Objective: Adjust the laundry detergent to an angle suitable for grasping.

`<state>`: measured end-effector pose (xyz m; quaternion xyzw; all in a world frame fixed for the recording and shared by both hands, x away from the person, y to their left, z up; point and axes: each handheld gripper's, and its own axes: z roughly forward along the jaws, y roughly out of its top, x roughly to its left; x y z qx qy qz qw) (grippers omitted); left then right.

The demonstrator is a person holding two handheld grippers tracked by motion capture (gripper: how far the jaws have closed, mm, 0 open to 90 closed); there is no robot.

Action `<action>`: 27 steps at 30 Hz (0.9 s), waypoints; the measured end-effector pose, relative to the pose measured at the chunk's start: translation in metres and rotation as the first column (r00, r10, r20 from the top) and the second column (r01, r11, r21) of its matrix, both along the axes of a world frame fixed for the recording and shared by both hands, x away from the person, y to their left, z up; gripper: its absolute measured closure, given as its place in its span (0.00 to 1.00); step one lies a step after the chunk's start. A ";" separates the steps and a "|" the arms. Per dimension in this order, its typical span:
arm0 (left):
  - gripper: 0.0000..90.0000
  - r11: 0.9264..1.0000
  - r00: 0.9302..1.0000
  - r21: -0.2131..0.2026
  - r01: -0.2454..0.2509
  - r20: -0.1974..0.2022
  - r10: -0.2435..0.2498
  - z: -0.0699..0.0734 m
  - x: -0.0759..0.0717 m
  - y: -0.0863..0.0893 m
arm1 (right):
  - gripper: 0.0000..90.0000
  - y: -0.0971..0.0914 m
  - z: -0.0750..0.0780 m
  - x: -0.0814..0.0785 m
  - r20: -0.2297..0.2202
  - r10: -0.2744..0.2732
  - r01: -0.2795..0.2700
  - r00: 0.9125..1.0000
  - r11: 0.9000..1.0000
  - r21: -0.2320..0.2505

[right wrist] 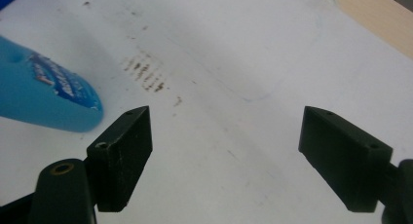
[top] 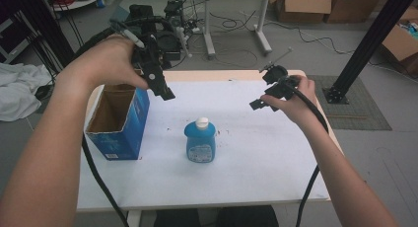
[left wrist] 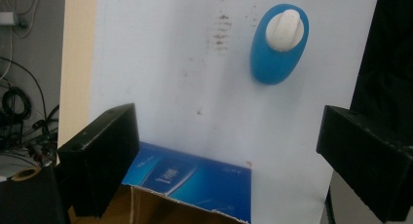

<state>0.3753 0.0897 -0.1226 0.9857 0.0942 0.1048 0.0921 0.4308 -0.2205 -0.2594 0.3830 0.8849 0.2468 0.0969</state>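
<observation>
Bottle (top: pixel 200 140) stands upright, blue with white cap, while your left gripper (top: pixel 166 92) and right gripper (top: pixel 257 104) hover wide open, empty.

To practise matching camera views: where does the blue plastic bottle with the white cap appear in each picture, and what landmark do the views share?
High view: the blue plastic bottle with the white cap stands upright at the centre of the table.
Left gripper view: upper right, seen from above.
Right gripper view: left edge, cut off.
Shared landmark: the patch of dark smudges on the white table cover, beside the bottle.
</observation>
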 end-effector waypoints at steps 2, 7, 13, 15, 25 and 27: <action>0.10 1.000 1.000 0.002 -0.001 0.001 0.001 0.000 0.001 0.000 | 0.22 -0.006 0.004 0.005 -0.031 -0.040 0.040 0.999 0.999 -0.009; 0.10 1.000 1.000 0.000 0.003 0.002 -0.003 -0.001 0.002 0.000 | 0.21 -0.018 0.014 0.012 -0.073 -0.141 0.138 0.987 0.989 -0.047; 0.10 1.000 1.000 -0.005 0.001 0.002 -0.001 -0.001 0.004 -0.001 | 0.20 -0.029 0.025 0.015 -0.084 -0.192 0.187 0.978 0.980 -0.069; 0.10 1.000 1.000 -0.005 0.004 0.004 -0.004 -0.001 0.004 -0.002 | 0.20 -0.032 0.026 0.016 -0.089 -0.200 0.194 0.976 0.978 -0.070; 0.10 1.000 1.000 -0.005 0.012 0.006 -0.012 0.000 0.005 -0.004 | 0.19 -0.037 0.025 0.017 -0.097 -0.205 0.200 0.974 0.978 -0.060; 0.10 1.000 1.000 -0.005 0.017 0.008 -0.017 0.000 0.006 -0.005 | 0.19 -0.037 0.025 0.018 -0.099 -0.202 0.197 0.974 0.979 -0.058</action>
